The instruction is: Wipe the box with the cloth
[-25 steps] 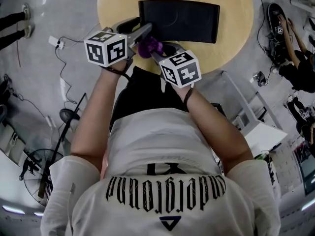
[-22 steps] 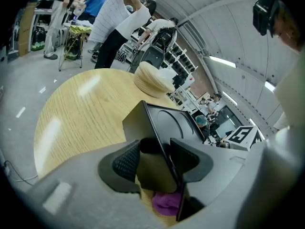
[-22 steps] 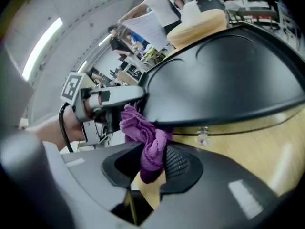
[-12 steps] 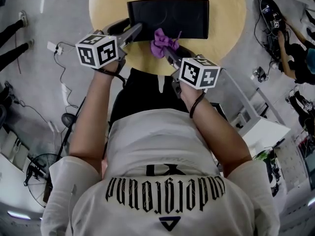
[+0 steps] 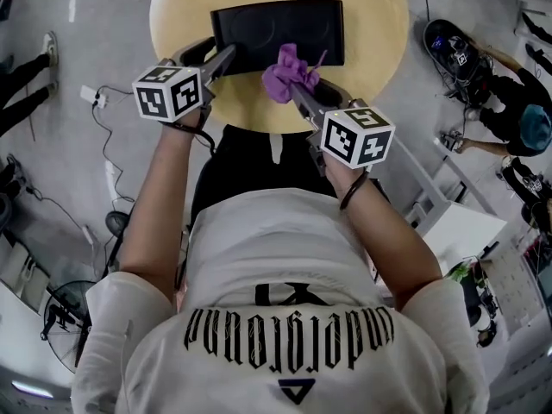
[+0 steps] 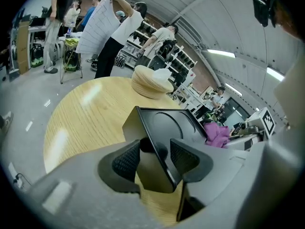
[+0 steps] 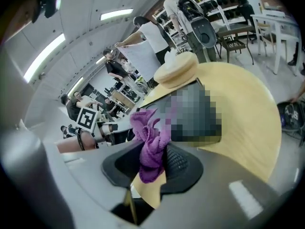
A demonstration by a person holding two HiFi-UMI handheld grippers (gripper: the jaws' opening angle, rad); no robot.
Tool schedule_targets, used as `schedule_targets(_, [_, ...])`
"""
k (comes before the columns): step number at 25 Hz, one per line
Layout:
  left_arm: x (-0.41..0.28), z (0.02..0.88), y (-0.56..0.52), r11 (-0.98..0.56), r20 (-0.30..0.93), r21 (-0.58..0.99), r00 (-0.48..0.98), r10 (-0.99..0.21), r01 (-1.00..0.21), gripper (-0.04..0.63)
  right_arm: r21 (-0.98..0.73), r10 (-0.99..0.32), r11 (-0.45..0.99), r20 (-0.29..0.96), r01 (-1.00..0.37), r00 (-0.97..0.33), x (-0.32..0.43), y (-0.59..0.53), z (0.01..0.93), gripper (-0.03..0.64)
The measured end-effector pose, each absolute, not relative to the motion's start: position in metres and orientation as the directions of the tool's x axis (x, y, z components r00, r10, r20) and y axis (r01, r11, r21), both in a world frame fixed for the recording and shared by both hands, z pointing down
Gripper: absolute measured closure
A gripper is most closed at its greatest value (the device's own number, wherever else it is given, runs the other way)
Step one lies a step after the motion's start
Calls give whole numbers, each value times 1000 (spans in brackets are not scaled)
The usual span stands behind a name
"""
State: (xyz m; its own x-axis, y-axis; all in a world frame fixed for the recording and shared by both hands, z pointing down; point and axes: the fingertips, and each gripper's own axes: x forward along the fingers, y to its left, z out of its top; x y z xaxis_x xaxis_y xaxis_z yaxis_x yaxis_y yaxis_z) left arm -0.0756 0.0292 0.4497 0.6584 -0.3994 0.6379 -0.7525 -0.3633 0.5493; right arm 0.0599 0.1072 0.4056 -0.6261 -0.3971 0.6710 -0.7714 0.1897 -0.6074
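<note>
A black box lies flat on the round wooden table. My left gripper is at the box's near left corner. In the left gripper view that corner sits between the two pads, and my left gripper is shut on it. My right gripper is shut on a crumpled purple cloth, which hangs over the box's near edge, right of the left gripper. The cloth bulges up from between the right gripper's pads. A mosaic patch covers most of the box in the right gripper view.
A round tan cushion lies on the table's far side. Beyond the table, people hold up a white sheet. Cables trail over the floor at left. A white table and seated people are at right.
My right gripper has carried the cloth right and upward, away from the left gripper, toward the box's near edge. The left gripper has kept its hold on the corner.
</note>
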Motion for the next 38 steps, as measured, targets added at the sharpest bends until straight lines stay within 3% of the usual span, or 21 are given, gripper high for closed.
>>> schedule_targets(10, [-75,382,32,-403,619,457,609,-497,-793,367,-459,-472,430,620,-778,-627,101,78,328,514])
schedule_targets(17, [-69,305,35,-440,547,384,584,-600,-812,393,-367,-475,580,573,-727,-668,114,72,279,512])
schedule_targets(26, [-27,199,53,-483,413,323,580,-702,-814,459,-267,-501,700,479,-663,-721,146,63,202,512])
schedule_targets(38, [-4,131,67,-484,297,245,540,-787,-840,569,-170,-500,782,402,-599,-767,174,73,145,512])
